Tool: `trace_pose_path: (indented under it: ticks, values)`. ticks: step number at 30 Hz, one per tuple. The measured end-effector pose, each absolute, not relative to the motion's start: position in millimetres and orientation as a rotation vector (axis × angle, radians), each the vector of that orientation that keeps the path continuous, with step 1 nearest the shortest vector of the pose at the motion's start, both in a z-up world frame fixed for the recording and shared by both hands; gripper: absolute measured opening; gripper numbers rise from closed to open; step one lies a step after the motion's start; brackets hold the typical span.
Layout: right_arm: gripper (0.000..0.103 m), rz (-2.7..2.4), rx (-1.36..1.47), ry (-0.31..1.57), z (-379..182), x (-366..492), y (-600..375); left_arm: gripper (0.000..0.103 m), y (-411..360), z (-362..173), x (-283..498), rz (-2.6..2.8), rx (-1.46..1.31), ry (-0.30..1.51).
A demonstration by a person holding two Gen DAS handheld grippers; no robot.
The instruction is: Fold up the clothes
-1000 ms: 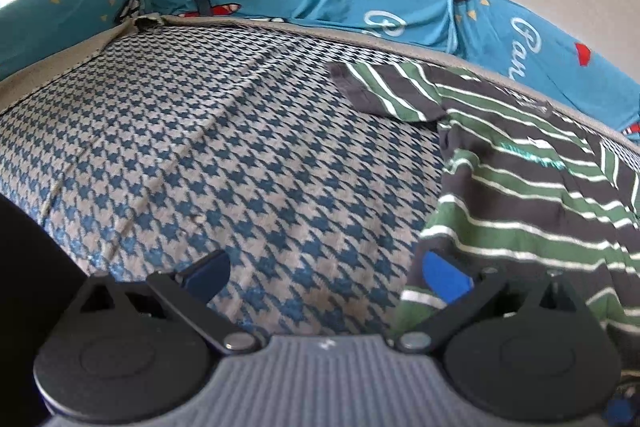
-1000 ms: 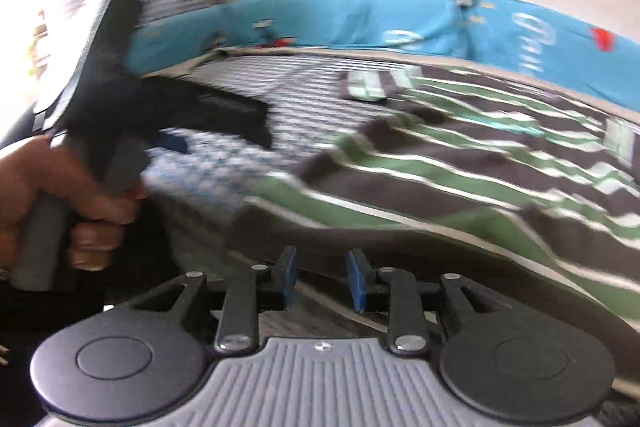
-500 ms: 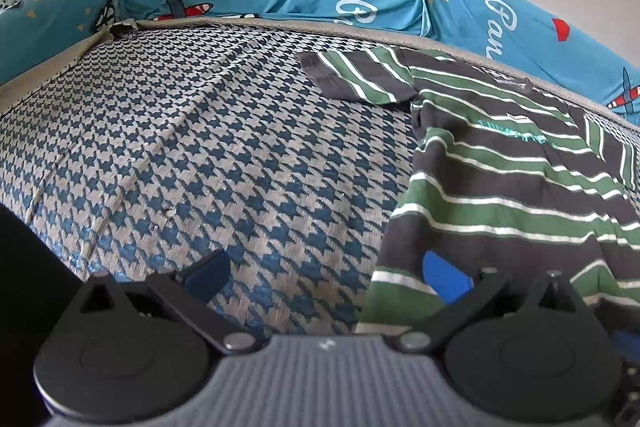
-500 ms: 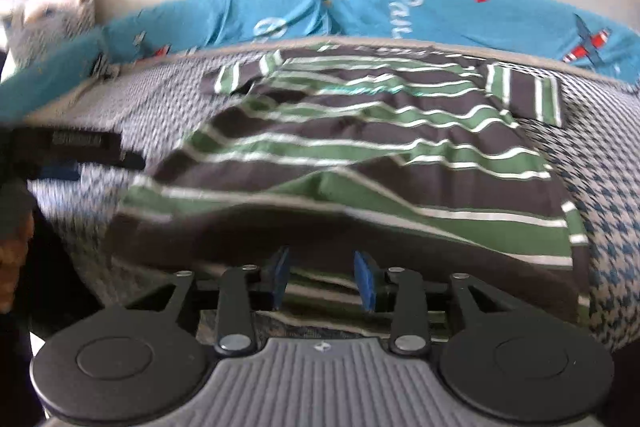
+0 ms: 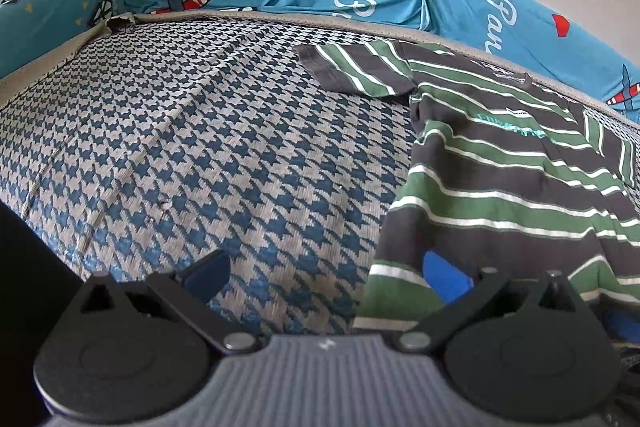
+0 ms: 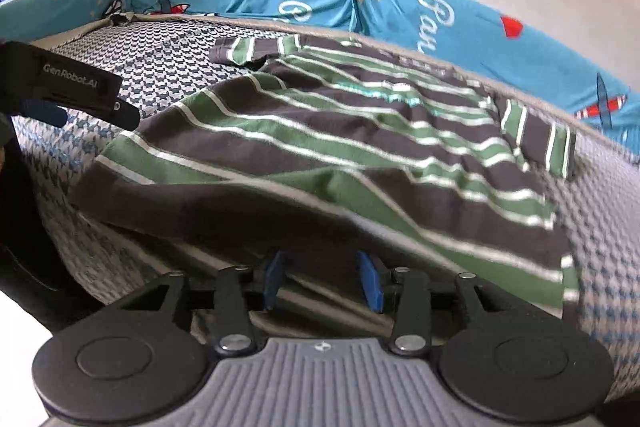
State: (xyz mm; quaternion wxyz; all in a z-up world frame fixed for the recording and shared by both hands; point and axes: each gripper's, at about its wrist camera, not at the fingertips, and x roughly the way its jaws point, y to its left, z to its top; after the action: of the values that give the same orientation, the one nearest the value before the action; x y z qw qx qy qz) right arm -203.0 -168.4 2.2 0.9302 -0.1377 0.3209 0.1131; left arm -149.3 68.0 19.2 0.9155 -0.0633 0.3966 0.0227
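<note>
Black linkage grippers, blue pads (image 6: 370, 281), ribbed grey bodies; "GenRobot.AI" lettering (image 6: 70, 75)

On my left gripper (image 6: 60, 107), seen from my right wrist, white lettering reads "GenRobot.AI". The blue bumper cloth (image 5: 500, 15) along the bed's far edge carries white script starting "Pa". The striped shirt (image 5: 516, 131)'s teal chest print is unreadable.

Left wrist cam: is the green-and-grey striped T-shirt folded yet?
No, the green-and-grey striped T-shirt lies spread open on the houndstooth mat, one sleeve out flat.
</note>
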Motion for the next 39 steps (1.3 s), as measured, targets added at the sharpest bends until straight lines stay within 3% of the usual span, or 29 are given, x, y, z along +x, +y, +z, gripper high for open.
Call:
trace_pose_path:
  ticks: [3, 5, 7, 10, 20, 23, 24, 30, 32, 33, 34, 35, 39]
  values:
    - [0.038, 0.250, -0.267, 0.650, 2, -200, -171, 0.103, 68, 19, -149, 0.048, -0.129, 0.816]
    - [0.028, 0.261, -0.236, 0.651, 3, -199, -174, 0.103, 68, 20, -149, 0.048, -0.131, 0.816]
    - [0.009, 0.266, -0.205, 0.654, 6, -198, -178, 0.103, 68, 20, -149, 0.049, -0.132, 0.815]
    - [0.001, 0.264, -0.145, 0.675, 10, -199, -186, 0.103, 68, 19, -149, 0.050, -0.132, 0.815]
    - [0.003, 0.205, -0.101, 0.703, 26, -215, -201, 0.103, 66, 18, -149, 0.046, -0.128, 0.821]
    - [0.016, 0.240, -0.103, 0.708, 25, -213, -199, 0.103, 66, 18, -150, 0.042, -0.120, 0.821]
    - [0.025, 0.244, -0.119, 0.712, 23, -212, -196, 0.103, 66, 18, -150, 0.042, -0.120, 0.824]
    - [0.030, 0.257, -0.213, 0.698, 11, -193, -183, 0.103, 65, 16, -149, 0.043, -0.117, 0.837]
    - [0.029, 0.269, -0.224, 0.682, 7, -188, -182, 0.103, 65, 16, -149, 0.044, -0.113, 0.838]
    - [0.023, 0.269, -0.214, 0.686, 8, -188, -183, 0.103, 65, 16, -149, 0.044, -0.112, 0.838]
    - [0.007, 0.269, -0.205, 0.689, 9, -187, -185, 0.103, 65, 16, -149, 0.045, -0.112, 0.839]
    - [0.002, 0.269, -0.195, 0.693, 9, -187, -186, 0.103, 66, 16, -149, 0.045, -0.112, 0.839]
    - [0.001, 0.264, -0.159, 0.726, 14, -191, -193, 0.103, 66, 16, -149, 0.044, -0.116, 0.841]
